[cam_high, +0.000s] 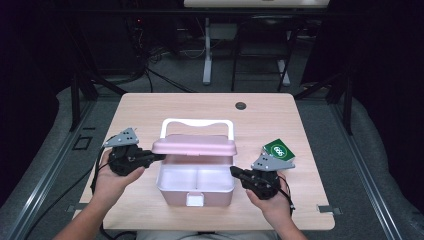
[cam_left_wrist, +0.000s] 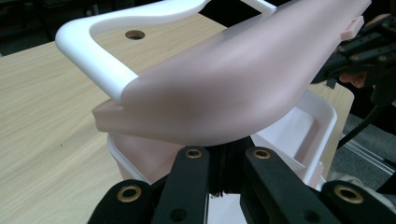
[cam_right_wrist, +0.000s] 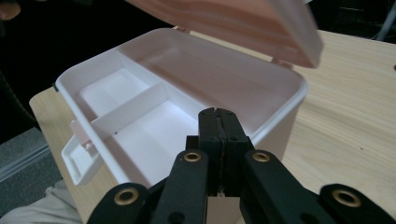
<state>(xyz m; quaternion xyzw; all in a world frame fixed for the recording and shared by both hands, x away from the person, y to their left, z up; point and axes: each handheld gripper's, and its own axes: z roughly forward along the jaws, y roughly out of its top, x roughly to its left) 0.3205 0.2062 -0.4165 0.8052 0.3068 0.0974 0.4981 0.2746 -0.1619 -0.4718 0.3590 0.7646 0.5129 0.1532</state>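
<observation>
a light wooden table stands in a dark room, with grey floor around it, black stand legs at the left and a white table leg behind. a small dark round hole sits near the table's far edge.

at the left, the left gripper is held in the person's left hand, its jaws pointing right at the left end of the pink lid. in the left gripper view the jaws stand close together right under the lid's edge, and whether they pinch it cannot be told.

in the middle of the table stands the pink box, its lid half raised with a white handle standing up behind it. inside, a white tray with a divider makes two compartments, both bare. a white latch hangs at the front wall.

at the right, the right gripper is held in the right hand, jaws pressed together at the box's right rim; in the right gripper view they reach over the rim. a green card lies on the table just behind this gripper.
</observation>
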